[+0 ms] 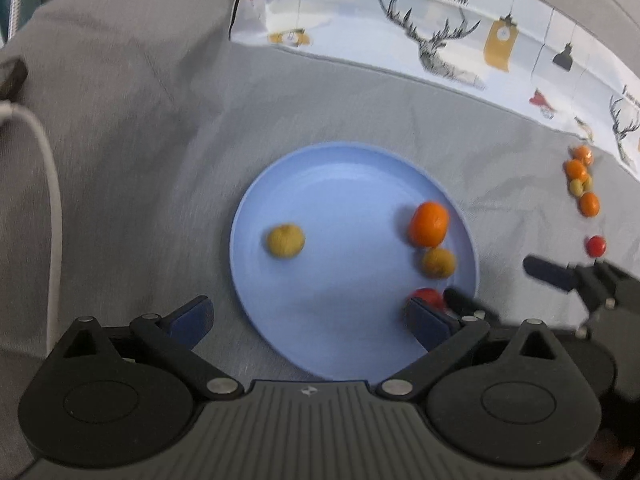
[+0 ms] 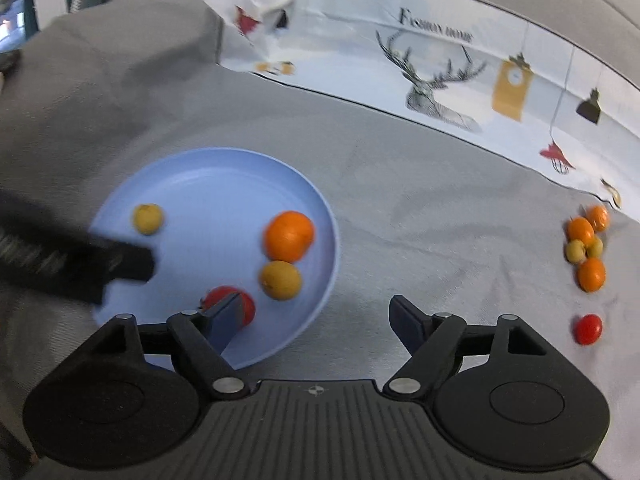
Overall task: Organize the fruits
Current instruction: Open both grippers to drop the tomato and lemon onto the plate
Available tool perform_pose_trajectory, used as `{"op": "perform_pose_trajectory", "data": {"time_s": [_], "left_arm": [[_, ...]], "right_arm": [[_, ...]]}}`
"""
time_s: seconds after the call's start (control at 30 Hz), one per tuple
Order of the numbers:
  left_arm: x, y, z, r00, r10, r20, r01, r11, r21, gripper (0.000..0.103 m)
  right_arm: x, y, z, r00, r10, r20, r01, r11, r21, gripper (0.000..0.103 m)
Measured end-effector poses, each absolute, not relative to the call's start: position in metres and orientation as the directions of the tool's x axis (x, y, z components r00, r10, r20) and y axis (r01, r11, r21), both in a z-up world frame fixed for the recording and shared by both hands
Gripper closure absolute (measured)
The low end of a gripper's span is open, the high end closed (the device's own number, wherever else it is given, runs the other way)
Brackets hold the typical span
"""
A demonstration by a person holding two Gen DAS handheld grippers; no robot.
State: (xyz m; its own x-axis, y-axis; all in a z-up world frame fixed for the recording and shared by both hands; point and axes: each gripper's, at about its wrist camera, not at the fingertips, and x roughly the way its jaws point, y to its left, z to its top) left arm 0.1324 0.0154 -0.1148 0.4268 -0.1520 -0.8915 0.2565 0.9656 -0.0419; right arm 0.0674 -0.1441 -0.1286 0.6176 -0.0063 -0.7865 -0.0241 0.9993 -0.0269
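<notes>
Pale blue plastic, the round plate [image 1: 320, 184] lies on grey cloth [image 1: 140, 160] straight ahead of the left gripper [image 1: 308, 316], whose dark fingers are spread wide with nothing between them. On the plate sit four fruits: a dull yellow one [image 1: 285, 241] ahead and to the left, a glossy orange [image 1: 428, 224] to the right, a yellow-brown fruit [image 1: 439, 263] touching it on the near side, and a red fruit [image 1: 428, 297] just behind the right fingertip. The right gripper [image 2: 316, 320] is also spread and empty. Far to its right, a cluster of oranges and small yellow fruits [image 2: 586, 246] lies on the cloth, with a lone red tomato [image 2: 587, 329] nearer.
</notes>
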Motion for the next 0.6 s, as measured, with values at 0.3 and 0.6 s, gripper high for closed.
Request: {"op": "perform_pose_trajectory", "data": {"time_s": [0.3, 0.6], "left_arm": [[0.136, 0.025, -0.126, 0.386, -0.131, -0.913, 0.219, 0.975, -0.048, 0.001], [0.138, 0.023, -0.125, 0.379, -0.133, -0.916, 0.216, 0.975, -0.052, 0.001]], "right_arm": [[0.077, -0.152, -0.151, 0.572, -0.085, -0.816, -0.016, 0.993, -0.115, 0.014], [0.068, -0.156, -0.157, 0.583, -0.192, -0.789, -0.008, 0.97, -0.242, 0.012]]}}
